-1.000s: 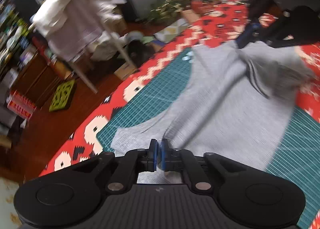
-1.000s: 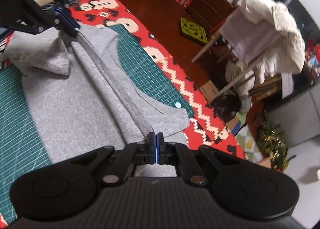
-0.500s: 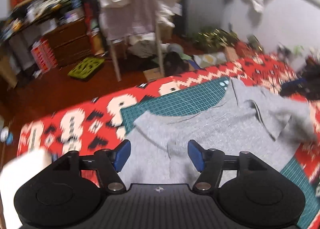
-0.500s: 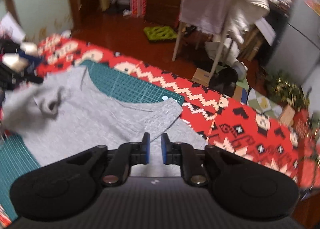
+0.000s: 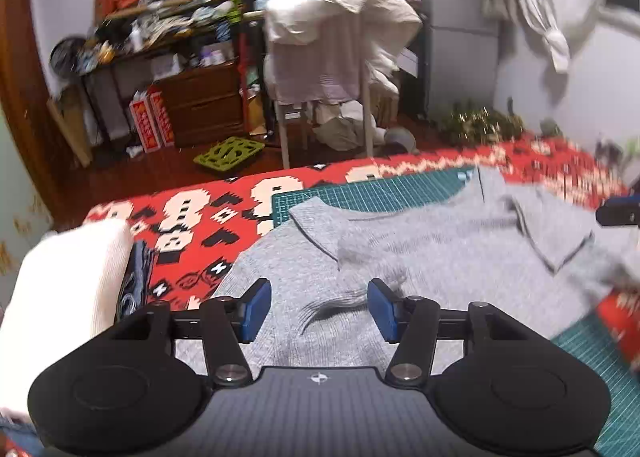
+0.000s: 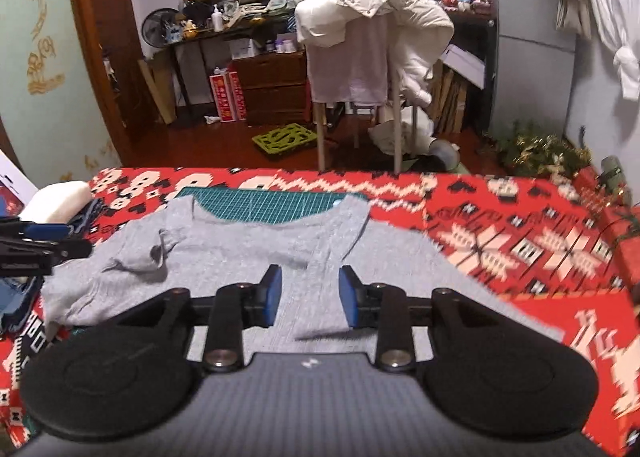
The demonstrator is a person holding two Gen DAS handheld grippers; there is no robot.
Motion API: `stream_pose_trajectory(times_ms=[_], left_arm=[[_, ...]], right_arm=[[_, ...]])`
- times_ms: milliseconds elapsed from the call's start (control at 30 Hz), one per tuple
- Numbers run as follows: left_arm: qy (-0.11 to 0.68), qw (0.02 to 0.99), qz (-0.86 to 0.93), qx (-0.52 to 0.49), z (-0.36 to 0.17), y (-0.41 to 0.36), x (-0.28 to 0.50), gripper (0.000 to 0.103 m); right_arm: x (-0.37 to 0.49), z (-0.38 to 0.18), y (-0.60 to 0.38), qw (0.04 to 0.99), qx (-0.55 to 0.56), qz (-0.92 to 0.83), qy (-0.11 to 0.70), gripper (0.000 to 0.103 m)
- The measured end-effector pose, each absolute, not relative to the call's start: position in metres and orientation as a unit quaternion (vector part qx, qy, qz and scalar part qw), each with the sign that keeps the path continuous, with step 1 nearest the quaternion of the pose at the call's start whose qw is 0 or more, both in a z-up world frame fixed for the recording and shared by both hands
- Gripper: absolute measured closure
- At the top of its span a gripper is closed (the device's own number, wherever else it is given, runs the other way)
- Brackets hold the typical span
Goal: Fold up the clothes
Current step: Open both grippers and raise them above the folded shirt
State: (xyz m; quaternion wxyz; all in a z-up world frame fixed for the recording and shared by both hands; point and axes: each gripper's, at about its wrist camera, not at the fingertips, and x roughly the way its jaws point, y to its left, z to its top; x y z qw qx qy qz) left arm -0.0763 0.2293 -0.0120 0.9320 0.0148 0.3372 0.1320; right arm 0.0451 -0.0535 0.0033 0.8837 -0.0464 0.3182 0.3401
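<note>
Left wrist: left gripper [image 5: 319, 311] fingers apart, closing, nothing gripped | right gripper [image 6: 309, 296] fingers opening, free | grey top [image 6: 248, 253] lies rumpled on worktop mat [image 6: 264, 204] | risk: bunched sleeve [image 6: 154, 247] gets creased into the next fold

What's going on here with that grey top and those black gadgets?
A person is folding a grey top on a green mat over a red patterned cloth. Neither tool holds anything: the left tool has its jaws apart and closing, the right tool is opening, and the top lies loose beneath both.
</note>
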Motion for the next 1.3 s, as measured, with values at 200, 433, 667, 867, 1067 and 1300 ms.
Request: stream_pose_trajectory(times_ms=[200, 433, 667, 867, 1067, 1300], left_arm=[[0.322, 0.932, 0.151, -0.064, -0.014, 0.243, -0.060, 0.049], [0.328, 0.932, 0.139, -0.065, -0.024, 0.248, -0.056, 0.049], [0.334, 0.925, 0.122, -0.130, -0.029, 0.256, -0.055, 0.050], [0.339, 0.924, 0.124, -0.125, -0.032, 0.253, -0.056, 0.050], [0.333, 0.925, 0.132, -0.130, -0.030, 0.256, -0.058, 0.050], [0.321, 0.928, 0.140, -0.129, -0.028, 0.259, -0.059, 0.050]], right_arm=[[0.039, -0.024, -0.044, 0.878, -0.190, 0.336, 0.284, 0.069], [0.032, -0.042, -0.022, 0.848, -0.249, 0.378, 0.276, 0.070], [0.034, -0.064, 0.003, 0.829, -0.296, 0.386, 0.277, 0.072], [0.043, -0.075, 0.004, 0.826, -0.283, 0.388, 0.296, 0.088], [0.057, -0.061, -0.008, 0.851, -0.223, 0.369, 0.301, 0.100], [0.115, -0.051, -0.034, 0.896, -0.120, 0.297, 0.309, 0.100]])
